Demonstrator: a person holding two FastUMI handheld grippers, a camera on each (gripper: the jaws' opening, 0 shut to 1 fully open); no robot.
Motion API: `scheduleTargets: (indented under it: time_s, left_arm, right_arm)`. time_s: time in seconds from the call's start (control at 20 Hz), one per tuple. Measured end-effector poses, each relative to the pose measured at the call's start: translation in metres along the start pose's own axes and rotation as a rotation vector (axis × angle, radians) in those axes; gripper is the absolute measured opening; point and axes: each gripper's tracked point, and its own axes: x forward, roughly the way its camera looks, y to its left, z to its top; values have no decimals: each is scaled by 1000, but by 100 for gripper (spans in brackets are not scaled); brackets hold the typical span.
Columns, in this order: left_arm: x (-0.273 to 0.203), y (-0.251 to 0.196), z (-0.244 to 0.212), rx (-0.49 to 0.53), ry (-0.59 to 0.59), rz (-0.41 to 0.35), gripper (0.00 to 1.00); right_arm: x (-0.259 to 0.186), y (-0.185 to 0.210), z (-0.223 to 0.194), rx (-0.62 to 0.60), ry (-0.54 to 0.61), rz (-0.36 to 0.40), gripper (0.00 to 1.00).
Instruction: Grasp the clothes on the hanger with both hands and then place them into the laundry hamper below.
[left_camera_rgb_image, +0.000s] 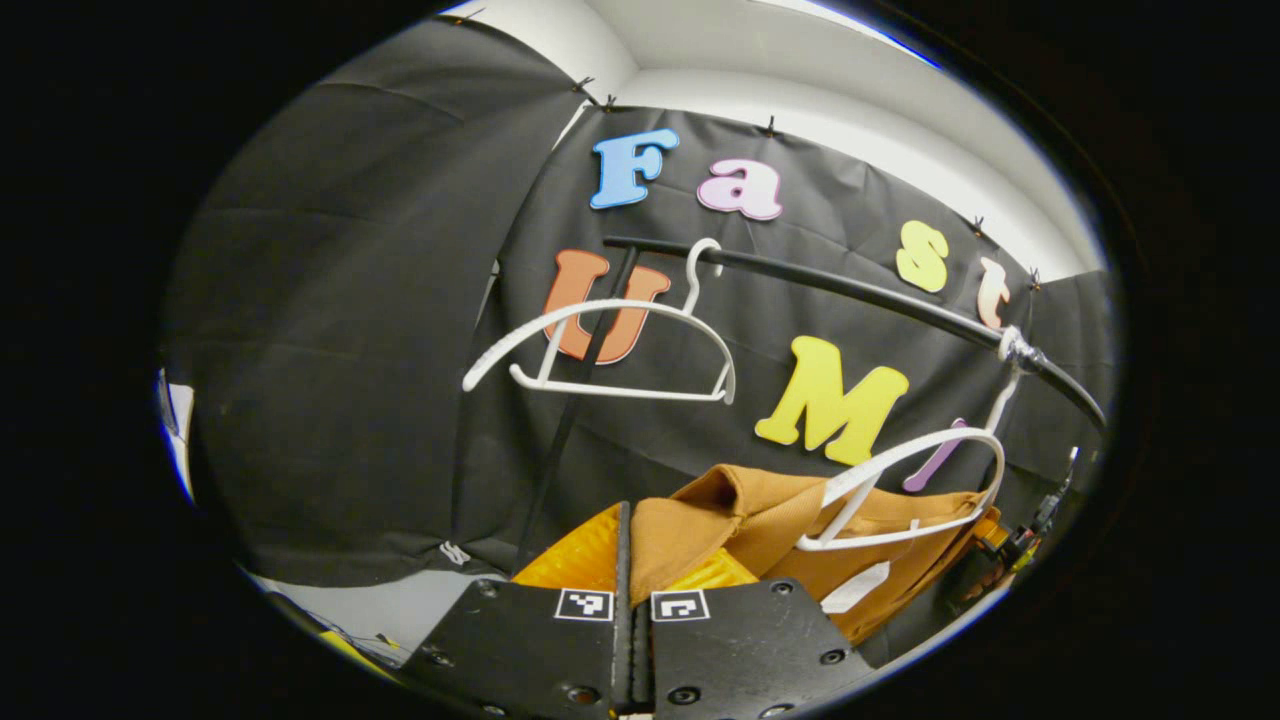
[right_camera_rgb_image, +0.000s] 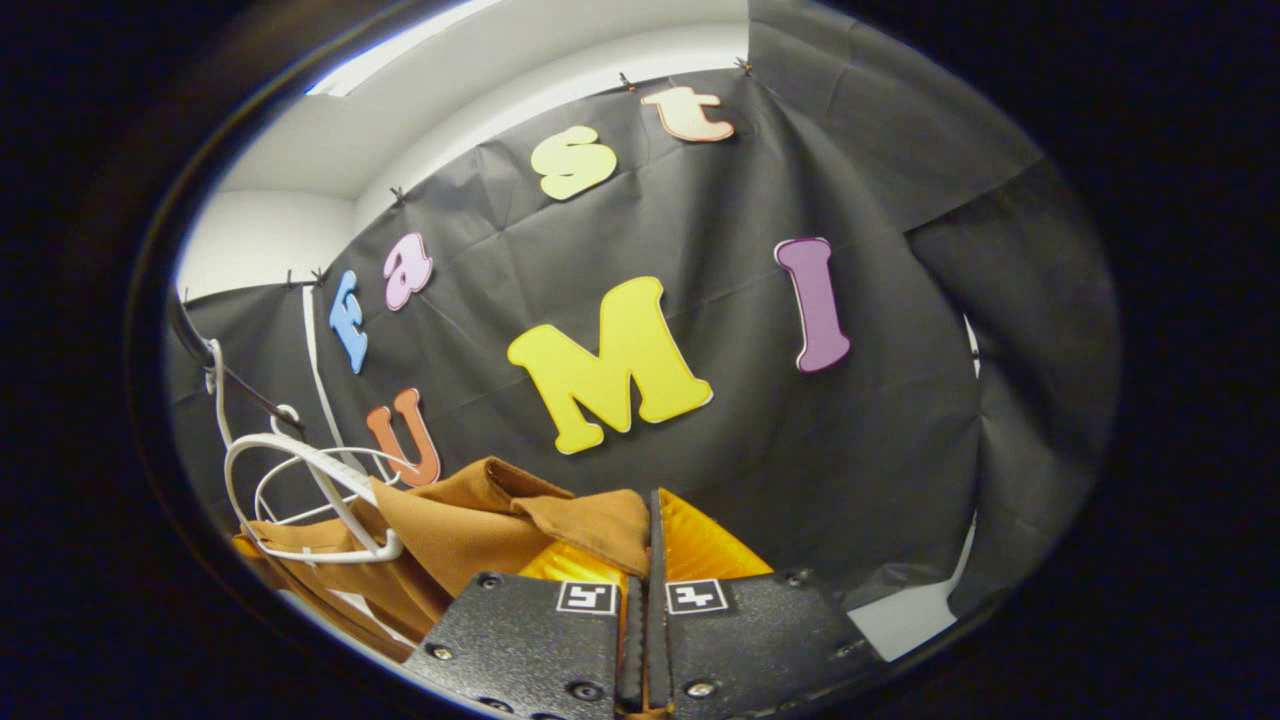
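1. The fingers of the left gripper (left_camera_rgb_image: 632, 560) are pressed together on a fold of the brown garment (left_camera_rgb_image: 760, 520); in the left gripper view the cloth comes up from between them, near the collar side.
2. The fingers of the right gripper (right_camera_rgb_image: 652, 560) are likewise closed, pinching another fold of the same garment (right_camera_rgb_image: 470, 525), whose edge is caught in the seam between them.
3. So the garment hangs between both grippers, bunched and slack, low in front of the black booth wall, its shiny yellow lining showing just behind each pair of fingers.
4. A white hanger (left_camera_rgb_image: 905, 490) lies against the garment's shoulder area, hooked on the black rail (left_camera_rgb_image: 850, 285) above; I can't tell whether the cloth is fully free of it. A second, bare hanger (left_camera_rgb_image: 600, 350) hangs farther along the rail.
5. The hamper is somewhere below, out of sight from here.
6. To do this step well, I'd say: keep both grips firm and level, draw the cloth clear of the hanger before lowering, and bring both hands down together so nothing snags or drags the hanger off.
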Motion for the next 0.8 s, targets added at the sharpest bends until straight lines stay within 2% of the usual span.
scheduleTargets:
  time_s: [0.65, 0.75, 0.8]
  left_arm:
    - [1, 8, -33, -32, 49, -7, 6]
    - [4, 16, -40, -21, 61, 22, 6]
    - [5, 20, -48, -37, 83, 28, 0]
  right_arm:
    - [15, -19, -47, -36, 87, -30, 5]
    - [15, -28, -58, -24, 111, -52, 5]
    - [14, -30, -67, -11, 134, -52, 5]
